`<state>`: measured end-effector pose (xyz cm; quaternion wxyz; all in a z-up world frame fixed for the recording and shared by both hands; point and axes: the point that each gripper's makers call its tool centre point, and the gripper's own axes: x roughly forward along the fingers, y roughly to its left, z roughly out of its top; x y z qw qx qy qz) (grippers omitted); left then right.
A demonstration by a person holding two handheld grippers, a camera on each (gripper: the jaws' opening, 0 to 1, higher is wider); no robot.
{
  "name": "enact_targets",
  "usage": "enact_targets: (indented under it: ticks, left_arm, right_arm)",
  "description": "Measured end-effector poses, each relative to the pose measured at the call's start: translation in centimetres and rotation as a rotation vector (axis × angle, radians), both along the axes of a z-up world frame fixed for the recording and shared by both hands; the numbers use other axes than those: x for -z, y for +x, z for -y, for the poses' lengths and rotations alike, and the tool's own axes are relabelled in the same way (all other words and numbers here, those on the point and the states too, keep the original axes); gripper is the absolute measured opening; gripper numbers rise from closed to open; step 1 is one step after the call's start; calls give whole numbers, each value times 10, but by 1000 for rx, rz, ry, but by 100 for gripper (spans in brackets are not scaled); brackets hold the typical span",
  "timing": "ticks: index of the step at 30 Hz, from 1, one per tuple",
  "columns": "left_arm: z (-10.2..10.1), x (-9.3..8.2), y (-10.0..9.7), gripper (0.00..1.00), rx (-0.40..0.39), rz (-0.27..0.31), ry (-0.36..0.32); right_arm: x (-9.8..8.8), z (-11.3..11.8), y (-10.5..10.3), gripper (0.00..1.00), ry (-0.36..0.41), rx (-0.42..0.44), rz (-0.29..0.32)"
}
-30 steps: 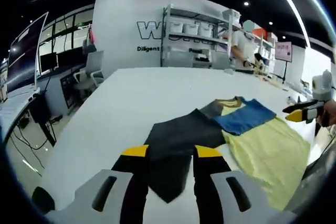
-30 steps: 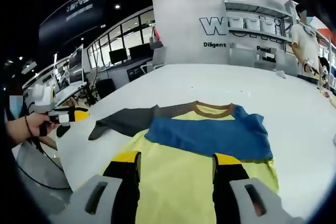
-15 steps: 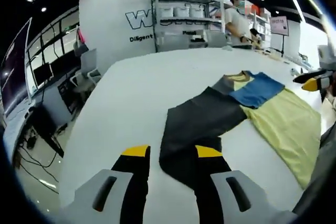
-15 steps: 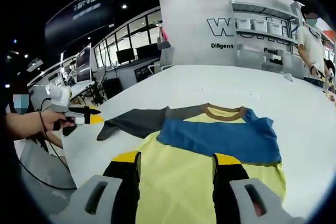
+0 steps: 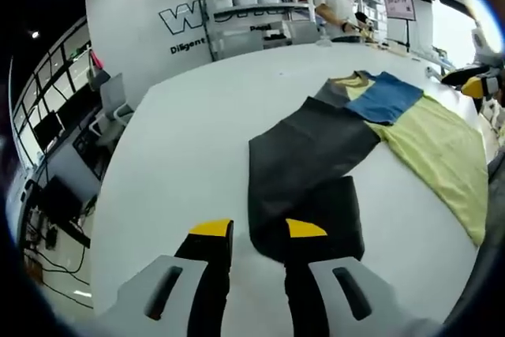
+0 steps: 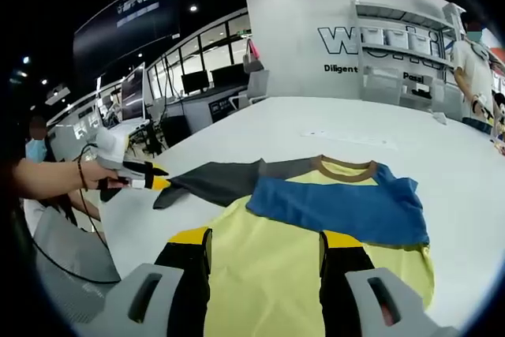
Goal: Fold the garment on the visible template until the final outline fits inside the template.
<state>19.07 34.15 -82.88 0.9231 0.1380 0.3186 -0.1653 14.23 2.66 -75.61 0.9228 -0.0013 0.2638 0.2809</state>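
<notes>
Now my left gripper [image 5: 256, 230] is open over the grey sleeve [image 5: 304, 163] at 12 o'clock. My right gripper [image 6: 264, 236] is open over the shirt [image 6: 316, 234]. A weak pinch could drop the sleeve crooked.

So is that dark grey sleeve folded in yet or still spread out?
Spread out: the grey sleeve lies flat on the white table, stretching away from the yellow body.

My left gripper [image 5: 257, 230] hangs over the cuff end of the shirt's sleeve [image 5: 304, 171], which runs away from me across the table [image 5: 181, 140] to the body of the shirt [image 6: 316, 226]. My right gripper [image 6: 264, 238] is above the hem (other sleeve folded across the chest). Shelves [image 6: 402, 37] stand behind the table.
</notes>
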Motion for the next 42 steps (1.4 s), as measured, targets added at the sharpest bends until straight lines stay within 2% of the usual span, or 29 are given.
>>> enact_targets:
  ticks: [4,8,11,14,15,16,17,23,27,29,33,38,42]
  left_arm:
    - [-1,1,2,15,4,4,16]
    - [0,6,0,11,3,-20,1]
    - [-2,10,-1,0,-2,-28,16]
    - [-2,9,1,0,-4,-24,13]
    - [-3,9,2,0,1,-21,25]
    - [-5,7,3,0,15,-8,65]
    - [-3,5,3,0,25,-2,71]
    - [-2,-19,8,0,20,63,62]
    - [1,-38,13,0,29,112,80]
    - [5,-52,17,0,29,142,80]
    - [12,-66,23,0,40,174,86]
    - [22,-86,30,0,59,227,121]
    - [33,-96,32,0,102,271,181]
  right_arm:
    - [-1,3,1,51,0,7,0]
    - [-3,5,2,51,4,13,5]
    - [-4,5,2,51,5,14,5]
    - [-4,5,2,51,13,18,2]
    - [-4,5,2,51,13,19,3]
    - [-5,5,2,51,12,20,5]
    - [-5,6,2,51,12,20,6]
    - [-5,8,2,51,14,24,6]
    - [-5,9,1,51,15,26,5]
    - [-5,9,0,51,15,25,4]
    - [-4,10,-1,51,14,24,3]
    - [-6,11,-2,51,13,21,4]
    - [-6,11,-3,51,12,19,4]
